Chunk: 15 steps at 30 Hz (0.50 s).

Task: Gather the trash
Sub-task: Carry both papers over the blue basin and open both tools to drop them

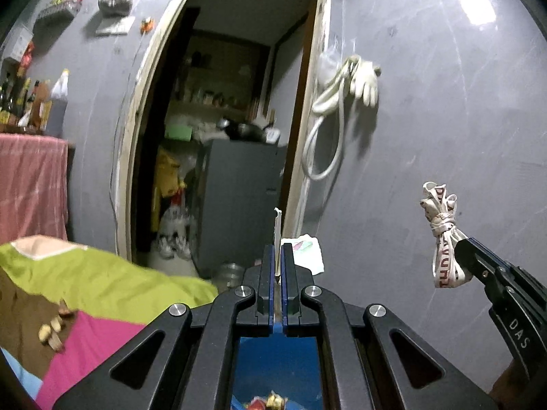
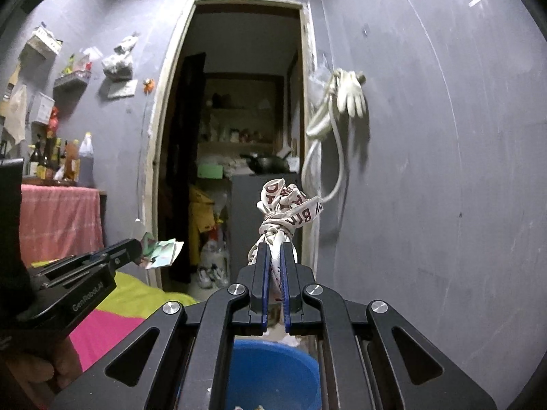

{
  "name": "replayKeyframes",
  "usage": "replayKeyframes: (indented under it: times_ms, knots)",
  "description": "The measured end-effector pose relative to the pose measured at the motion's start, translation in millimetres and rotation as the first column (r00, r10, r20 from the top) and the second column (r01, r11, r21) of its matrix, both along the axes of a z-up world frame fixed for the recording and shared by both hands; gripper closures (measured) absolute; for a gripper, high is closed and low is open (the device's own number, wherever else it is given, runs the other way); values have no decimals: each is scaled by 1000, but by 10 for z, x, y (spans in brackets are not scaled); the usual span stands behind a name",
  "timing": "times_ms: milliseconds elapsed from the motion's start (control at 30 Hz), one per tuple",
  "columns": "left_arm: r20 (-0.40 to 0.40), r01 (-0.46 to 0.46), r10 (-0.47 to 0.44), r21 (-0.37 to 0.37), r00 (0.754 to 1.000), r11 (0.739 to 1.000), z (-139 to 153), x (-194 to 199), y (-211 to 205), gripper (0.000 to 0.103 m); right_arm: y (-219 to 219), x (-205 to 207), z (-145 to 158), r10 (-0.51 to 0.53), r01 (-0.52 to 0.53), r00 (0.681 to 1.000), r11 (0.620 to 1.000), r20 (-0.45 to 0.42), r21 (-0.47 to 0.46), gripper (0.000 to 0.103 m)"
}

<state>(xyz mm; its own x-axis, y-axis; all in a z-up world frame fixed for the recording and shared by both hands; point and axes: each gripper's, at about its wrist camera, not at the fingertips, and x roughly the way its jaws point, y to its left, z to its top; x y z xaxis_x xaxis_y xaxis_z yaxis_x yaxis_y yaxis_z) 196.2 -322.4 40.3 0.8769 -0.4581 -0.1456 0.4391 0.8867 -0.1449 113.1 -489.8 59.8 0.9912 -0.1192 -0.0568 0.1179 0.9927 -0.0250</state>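
My left gripper point(image 1: 277, 249) is shut on a thin scrap of printed paper point(image 1: 309, 253), which stands edge-on between the pads. The right wrist view shows the same paper scrap point(image 2: 160, 251) sticking out of the left gripper point(image 2: 138, 249). My right gripper point(image 2: 276, 247) is shut on a knotted white strip with red letters point(image 2: 283, 212), whose knot stands above the fingertips. In the left wrist view this knotted strip point(image 1: 441, 232) and the right gripper point(image 1: 459, 244) are at the right. A blue basin point(image 2: 273, 369) lies below both grippers, its blue inside point(image 1: 273, 358) holding some scraps.
An open doorway point(image 2: 239, 136) straight ahead leads to a cluttered room with a grey cabinet point(image 1: 239, 198). A bed with a green and pink cover point(image 1: 85, 290) is at the left. Behind it stands a pink-draped table with bottles point(image 1: 30, 177). A hose and glove point(image 2: 342, 109) hang on the grey wall.
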Motion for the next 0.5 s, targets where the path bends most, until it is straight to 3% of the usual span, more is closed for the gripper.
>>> replayKeyframes:
  times_ms: [233, 500]
  knots:
    - [-157, 12, -1, 67, 988, 998, -351, 324, -143, 102, -143, 222, -330, 30, -21, 993, 997, -113, 77, 99]
    - [-230, 1, 26, 115, 973, 993, -637, 478, -189, 102, -227, 425, -578, 64, -35, 975, 990, -214, 139, 98]
